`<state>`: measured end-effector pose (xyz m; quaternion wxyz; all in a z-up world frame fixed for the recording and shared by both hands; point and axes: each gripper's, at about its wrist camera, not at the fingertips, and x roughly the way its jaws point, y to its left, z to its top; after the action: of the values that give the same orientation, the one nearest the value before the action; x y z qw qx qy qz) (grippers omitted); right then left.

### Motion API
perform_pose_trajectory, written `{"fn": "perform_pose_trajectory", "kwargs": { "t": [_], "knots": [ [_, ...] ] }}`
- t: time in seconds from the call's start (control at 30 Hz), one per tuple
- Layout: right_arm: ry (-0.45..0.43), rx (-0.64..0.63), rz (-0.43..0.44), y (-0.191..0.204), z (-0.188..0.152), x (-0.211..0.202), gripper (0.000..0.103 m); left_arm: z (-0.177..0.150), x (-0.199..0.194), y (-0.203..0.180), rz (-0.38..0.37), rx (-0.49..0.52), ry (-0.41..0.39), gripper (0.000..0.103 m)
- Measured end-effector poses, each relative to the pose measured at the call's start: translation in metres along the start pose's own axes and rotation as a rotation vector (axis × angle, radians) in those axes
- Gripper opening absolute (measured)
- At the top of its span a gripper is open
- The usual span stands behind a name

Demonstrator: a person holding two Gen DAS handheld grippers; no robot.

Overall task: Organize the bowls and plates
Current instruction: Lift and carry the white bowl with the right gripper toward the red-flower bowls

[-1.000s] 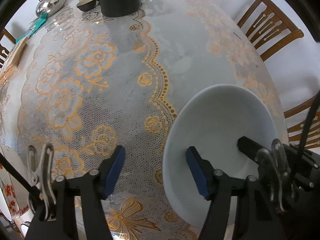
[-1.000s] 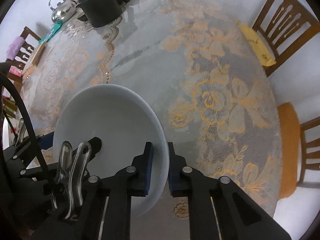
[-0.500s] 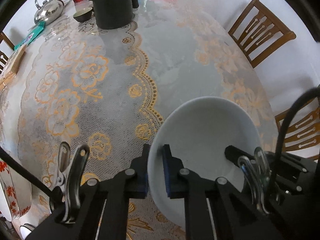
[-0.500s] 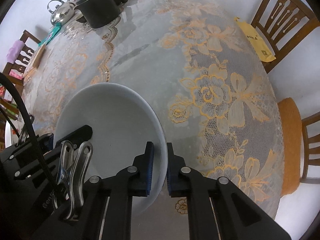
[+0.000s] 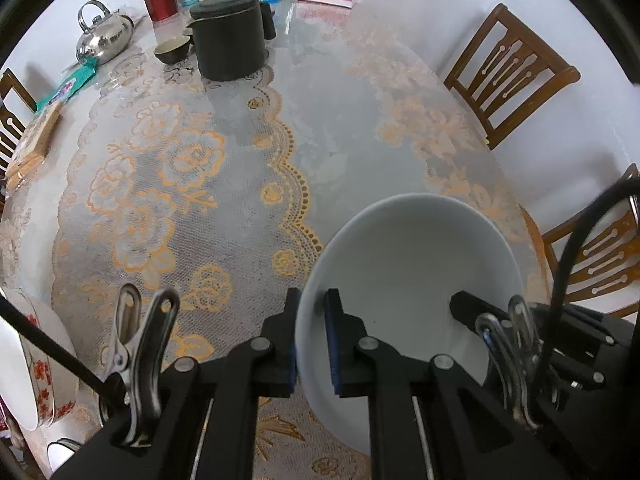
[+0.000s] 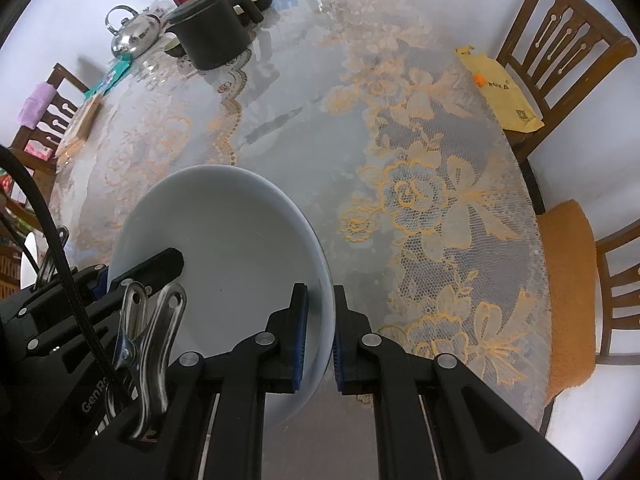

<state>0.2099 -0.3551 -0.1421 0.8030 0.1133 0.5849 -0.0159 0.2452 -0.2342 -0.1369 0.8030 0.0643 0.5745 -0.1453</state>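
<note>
Two-handed grasp of the white bowl (image 5: pixel 412 264). A second earlier the left gripper (image 5: pixel 311 312) stood open astride the bowl's near-left rim; it is now closed on that rim, one pad inside and one outside. The right gripper (image 6: pixel 320 312) is likewise clamped on the opposite rim, as before. The bowl is thus held from both sides above the lace-covered counter (image 5: pixel 168 200) and appears slightly raised, ready for transfer, perhaps towards the floral-patterned bowl (image 5: pixel 36 364) at lower left.
</note>
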Motion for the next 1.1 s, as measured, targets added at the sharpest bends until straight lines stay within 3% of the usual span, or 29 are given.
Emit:
{"fn": "perform_pose_trajectory", "kwargs": {
  "t": [0.53, 1.1],
  "knots": [
    [-0.049, -0.061, -0.002, 0.046, -0.007, -0.035, 0.012, -0.012, -0.049, 0.036, 0.002, -0.030, -0.053, 0.011],
    [-0.096, -0.227, 0.081, 0.200, -0.005, -0.047, 0.012, -0.044, -0.111, 0.184, 0.084, -0.183, -0.106, 0.011]
  ]
}}
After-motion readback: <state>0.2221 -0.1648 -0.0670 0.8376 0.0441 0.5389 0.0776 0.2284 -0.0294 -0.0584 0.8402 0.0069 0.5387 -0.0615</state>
